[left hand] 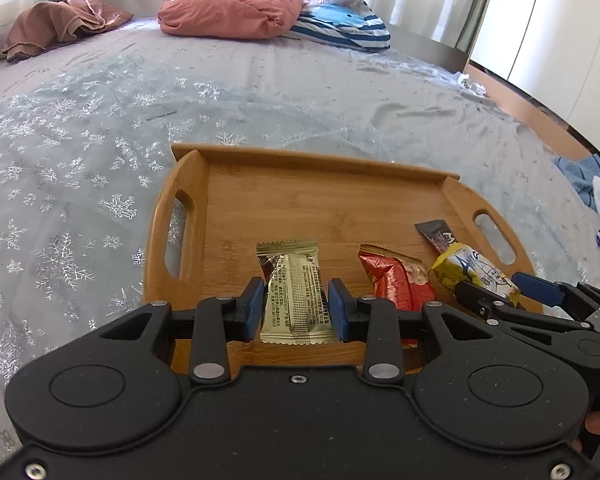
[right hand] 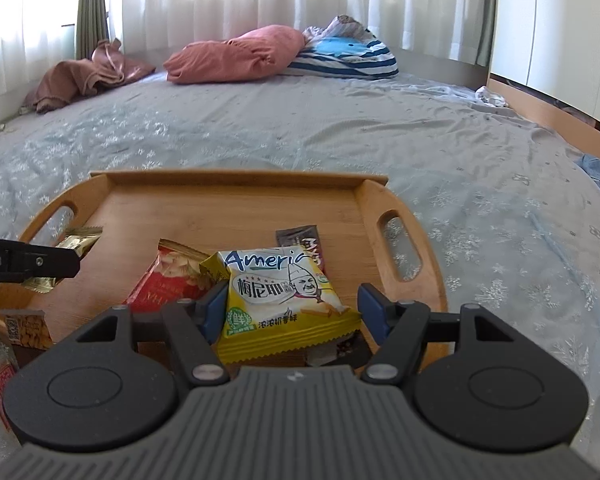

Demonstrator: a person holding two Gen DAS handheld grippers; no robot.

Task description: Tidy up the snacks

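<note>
A wooden tray (left hand: 300, 200) (right hand: 228, 208) lies on the bed. My left gripper (left hand: 296, 300) is shut on a gold snack packet (left hand: 296, 296) over the tray's near edge; the packet also shows in the right wrist view (right hand: 74, 244). My right gripper (right hand: 292, 308) is open around a yellow snack packet (right hand: 284, 300) (left hand: 472, 268) that rests on other snacks, with a gap at its right finger. A red packet (left hand: 396, 280) (right hand: 168, 280) and a dark sachet (left hand: 436, 232) (right hand: 300, 238) lie in the tray.
The bed has a grey snowflake cover (left hand: 100, 160). A pink pillow (right hand: 236, 56), a striped pillow (right hand: 348, 56) and brown cloth (right hand: 84, 72) lie at the far end. More snack packets (right hand: 24, 328) lie left of the tray. Blue clothes (left hand: 584, 176) lie at the right.
</note>
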